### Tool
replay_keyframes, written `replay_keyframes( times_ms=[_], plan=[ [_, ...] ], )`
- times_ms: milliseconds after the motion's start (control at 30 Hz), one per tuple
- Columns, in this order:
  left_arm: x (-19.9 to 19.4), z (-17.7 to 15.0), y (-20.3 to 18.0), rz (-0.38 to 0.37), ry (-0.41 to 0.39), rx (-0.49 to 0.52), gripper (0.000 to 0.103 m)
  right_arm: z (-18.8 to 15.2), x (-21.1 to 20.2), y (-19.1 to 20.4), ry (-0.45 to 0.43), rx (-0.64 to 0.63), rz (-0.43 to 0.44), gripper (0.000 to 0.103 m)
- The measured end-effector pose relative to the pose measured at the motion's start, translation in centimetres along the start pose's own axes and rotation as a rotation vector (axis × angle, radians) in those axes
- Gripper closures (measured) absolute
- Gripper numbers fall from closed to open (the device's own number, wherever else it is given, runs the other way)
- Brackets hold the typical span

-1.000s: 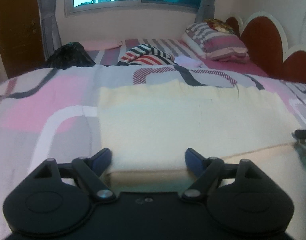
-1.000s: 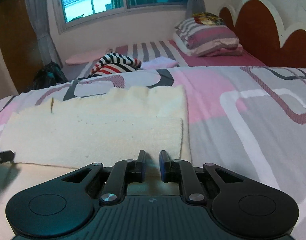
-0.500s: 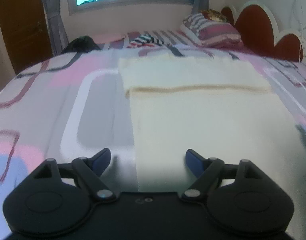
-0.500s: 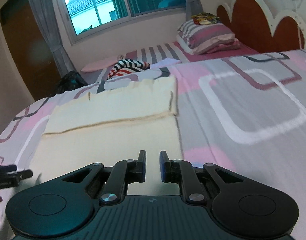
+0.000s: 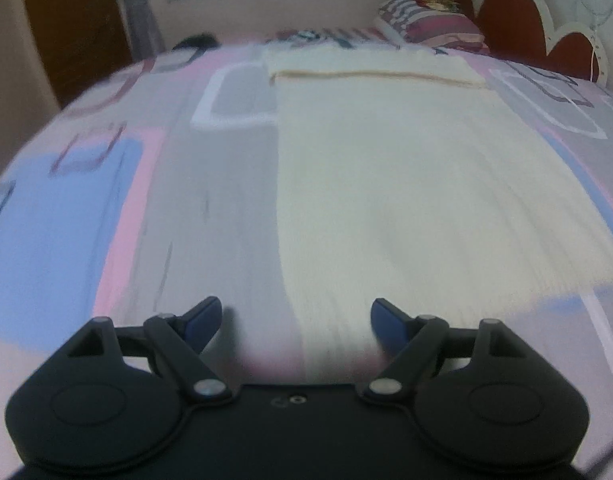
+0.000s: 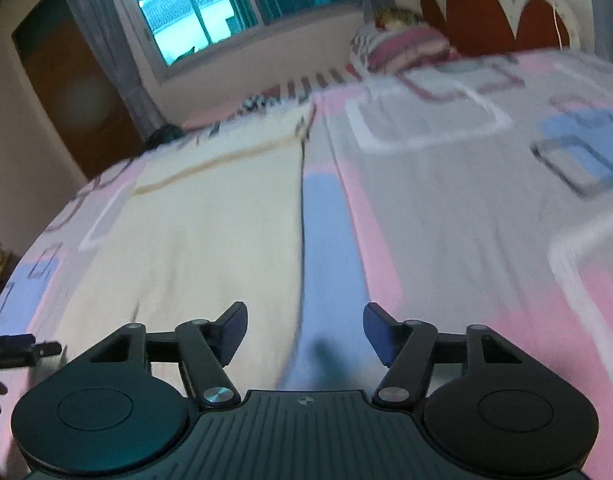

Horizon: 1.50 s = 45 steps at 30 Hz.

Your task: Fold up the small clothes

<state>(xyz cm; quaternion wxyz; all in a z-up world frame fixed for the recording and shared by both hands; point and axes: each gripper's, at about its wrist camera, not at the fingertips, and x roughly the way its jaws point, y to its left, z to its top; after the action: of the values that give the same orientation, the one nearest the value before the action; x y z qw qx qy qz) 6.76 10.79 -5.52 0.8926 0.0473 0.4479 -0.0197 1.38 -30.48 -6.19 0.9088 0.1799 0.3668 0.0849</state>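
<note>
Both claws apart, nothing gripped: your right gripper (image 6: 305, 330) just sprang open, left gripper (image 5: 295, 320) wide over cream cloth (image 5: 406, 168)'s near-left edge on bedspread (image 5: 86, 208).

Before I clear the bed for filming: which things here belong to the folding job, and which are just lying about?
Job:
cream cloth
left claw, open
right claw, jaws just opened, nothing between them

Lying about:
striped pillows
striped garment
dark bag

A pink, grey and blue patterned bedspread (image 5: 234, 184) covers the bed; striped pillows (image 5: 430, 20) lie beside the scalloped headboard (image 5: 526, 24), under a window (image 6: 194, 12).
</note>
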Motion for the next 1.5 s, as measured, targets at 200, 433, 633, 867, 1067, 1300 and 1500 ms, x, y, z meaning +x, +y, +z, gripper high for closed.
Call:
replay_keyframes(
  times_ms=[200, 433, 633, 867, 1067, 1300, 1500],
  plan=[
    [-2.4, -4.4, 2.1, -0.112, 0.033, -0.181, 0.049, -4.3, -2.5, -1.8, 0.084, 0.076, 0.137, 0.040],
    [-1.4, -2.3, 4.8, -0.200, -0.009, -0.317, 0.043, -3.1, -0.7, -2.3, 0.067, 0.154, 0.207, 0.040],
    [2.7, 0.8, 3.3, -0.275, 0.007, -0.313, 0.041, -0.1, 4.2, -2.6, 0.093, 0.225, 0.247, 0.048],
    [4.5, 0.5, 5.1, -0.404, -0.008, -0.487, 0.041, -0.5, 6.4, -3.5, 0.140, 0.273, 0.296, 0.050],
    [5.8, 1.7, 5.3, -0.437, 0.022, -0.491, 0.044, 0.6, 8.3, -3.8, 0.158, 0.328, 0.348, 0.072],
    [5.9, 0.6, 5.9, -0.490, 0.013, -0.480, 0.053, -0.2, 7.7, -5.0, 0.190, 0.326, 0.377, 0.084],
    [6.7, 1.5, 5.7, -0.499, 0.011, -0.499, 0.070, 0.2, 8.0, -5.1, 0.198, 0.346, 0.393, 0.086]
  ],
)
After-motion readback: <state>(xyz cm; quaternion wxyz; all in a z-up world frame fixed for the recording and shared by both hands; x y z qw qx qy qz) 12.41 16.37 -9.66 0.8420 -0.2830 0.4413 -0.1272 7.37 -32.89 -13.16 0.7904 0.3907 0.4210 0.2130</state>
